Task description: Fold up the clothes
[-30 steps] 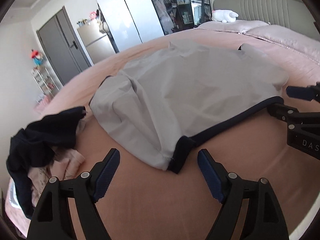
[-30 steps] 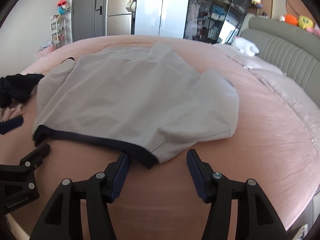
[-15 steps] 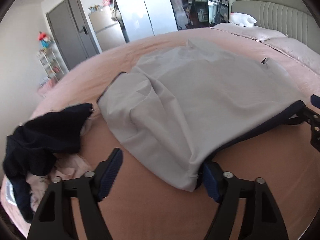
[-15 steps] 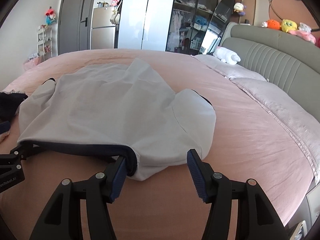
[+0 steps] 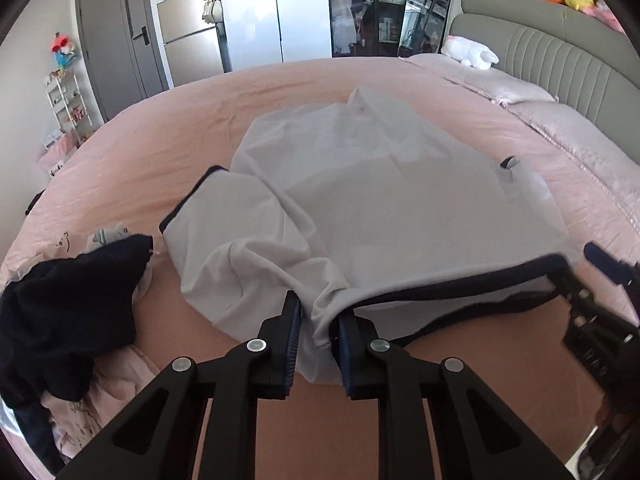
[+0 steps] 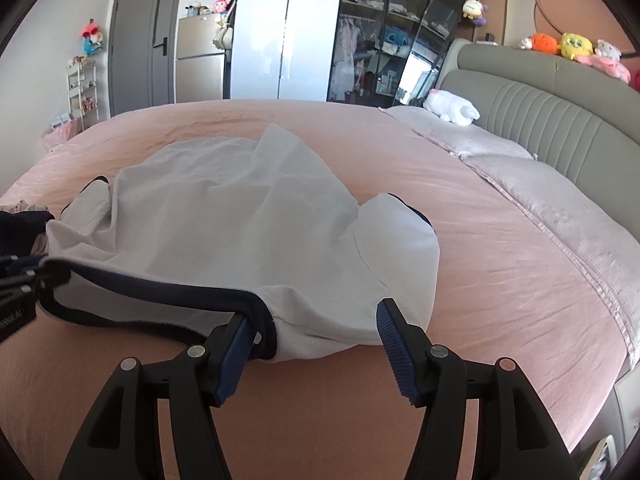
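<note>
A light grey shirt (image 5: 360,200) with a dark navy hem (image 5: 460,284) lies on the pink bed; it also shows in the right wrist view (image 6: 248,232). My left gripper (image 5: 316,340) is shut on the shirt's hem corner, which is lifted off the bed. My right gripper (image 6: 316,344) is open at the other hem corner (image 6: 264,320); the navy edge rests against its left finger (image 6: 234,354) and the jaws stand wide apart. The hem hangs stretched and raised between the two grippers.
A heap of dark navy and pink clothes (image 5: 68,312) lies on the bed at the left. Pillows (image 6: 500,152), a white plush toy (image 6: 452,108) and the grey headboard (image 6: 560,120) are at the right. Wardrobes and a fridge stand beyond the bed.
My left gripper has moved onto the hem corner, closed on it and lifted it. My right gripper has moved up to the other corner. The hem has risen off the bed.
</note>
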Motion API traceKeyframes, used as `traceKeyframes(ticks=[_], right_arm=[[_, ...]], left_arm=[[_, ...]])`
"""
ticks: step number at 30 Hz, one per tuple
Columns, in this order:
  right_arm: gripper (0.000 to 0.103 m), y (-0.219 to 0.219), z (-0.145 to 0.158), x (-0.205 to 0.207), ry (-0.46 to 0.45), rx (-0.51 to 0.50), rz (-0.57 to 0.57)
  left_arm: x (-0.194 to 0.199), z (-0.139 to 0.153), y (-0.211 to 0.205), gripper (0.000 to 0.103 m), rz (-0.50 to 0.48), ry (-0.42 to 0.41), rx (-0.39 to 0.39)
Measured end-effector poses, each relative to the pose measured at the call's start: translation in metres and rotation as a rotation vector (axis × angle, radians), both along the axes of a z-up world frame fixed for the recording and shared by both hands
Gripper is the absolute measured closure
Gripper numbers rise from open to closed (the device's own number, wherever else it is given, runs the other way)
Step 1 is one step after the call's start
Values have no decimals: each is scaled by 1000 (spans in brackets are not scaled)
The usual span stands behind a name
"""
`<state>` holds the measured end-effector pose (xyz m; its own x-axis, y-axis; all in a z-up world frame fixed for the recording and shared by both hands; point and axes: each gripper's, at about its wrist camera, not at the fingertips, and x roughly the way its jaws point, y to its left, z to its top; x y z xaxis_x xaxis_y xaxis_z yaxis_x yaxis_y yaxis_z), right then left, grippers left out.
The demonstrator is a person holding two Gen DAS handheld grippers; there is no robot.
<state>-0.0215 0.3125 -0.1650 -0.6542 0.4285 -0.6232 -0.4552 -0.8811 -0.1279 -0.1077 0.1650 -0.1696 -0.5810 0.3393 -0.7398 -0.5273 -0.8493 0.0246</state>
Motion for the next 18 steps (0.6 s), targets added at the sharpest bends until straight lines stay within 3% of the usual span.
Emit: traceKeyframes(ticks=[5,11,13,14,17,18], right_arm=[[40,-6,-13,-13,-47,34,1],[41,10,-17,-16,-97,14,-93],[54,14,-12,-14,-93,5,-83],[72,14,-8,-14,-92,6,-71],[93,13,2,-14,-90,13,-33],[95,10,5,-16,-94,22,-18]], left_arm=[[0,15,-3,88,1,4,40],[4,24,-6,88,-6,-2,53],[4,26,-5,88,-15,1,50],[6,28,-4,88,-24,14,44],[12,35,1,88,-49,69,14],[14,38,2,88,-54,79,12]])
